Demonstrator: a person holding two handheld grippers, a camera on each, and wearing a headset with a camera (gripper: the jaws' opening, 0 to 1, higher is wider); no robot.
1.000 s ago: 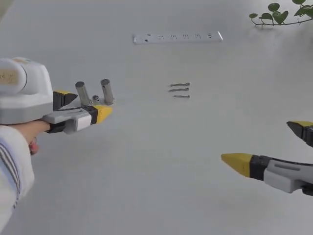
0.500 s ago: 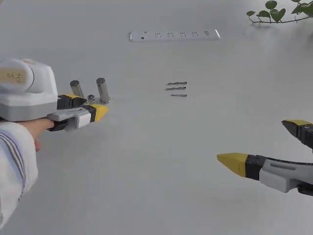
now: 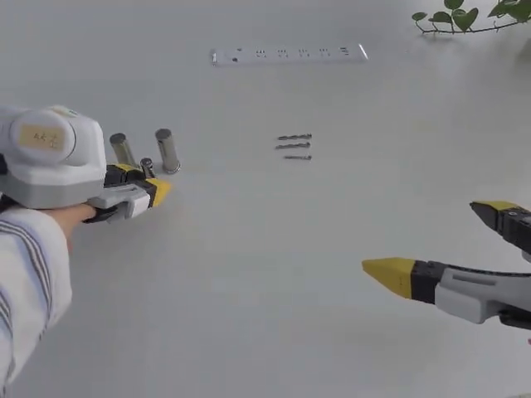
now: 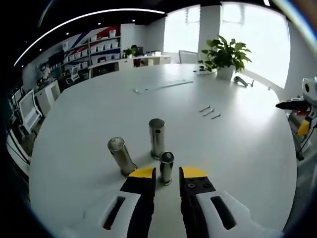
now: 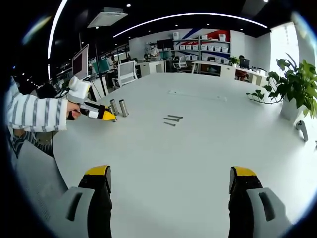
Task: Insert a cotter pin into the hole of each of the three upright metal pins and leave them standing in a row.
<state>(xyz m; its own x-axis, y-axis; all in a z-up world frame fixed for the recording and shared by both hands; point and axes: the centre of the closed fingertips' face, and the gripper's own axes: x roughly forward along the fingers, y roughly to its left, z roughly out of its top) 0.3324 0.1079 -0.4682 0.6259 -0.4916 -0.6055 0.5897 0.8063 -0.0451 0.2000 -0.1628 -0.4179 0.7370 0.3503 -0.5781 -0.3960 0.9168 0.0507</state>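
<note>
Standing between narrowly parted jaws of left gripper (image 4: 168, 172), shortest metal pin (image 4: 166, 167), right gripper (image 5: 170, 171) jaws wide

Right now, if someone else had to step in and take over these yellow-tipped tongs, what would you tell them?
Left tongs: open, tips either side of the smallest metal pin, not clamped.
Right tongs: wide open, empty, over the table.
The three metal pins stand clustered by the left tongs; three cotter pins lie loose mid-table.
Done: nothing inserted.
Left: fit all three cotter pins, then line the pins up.
</note>
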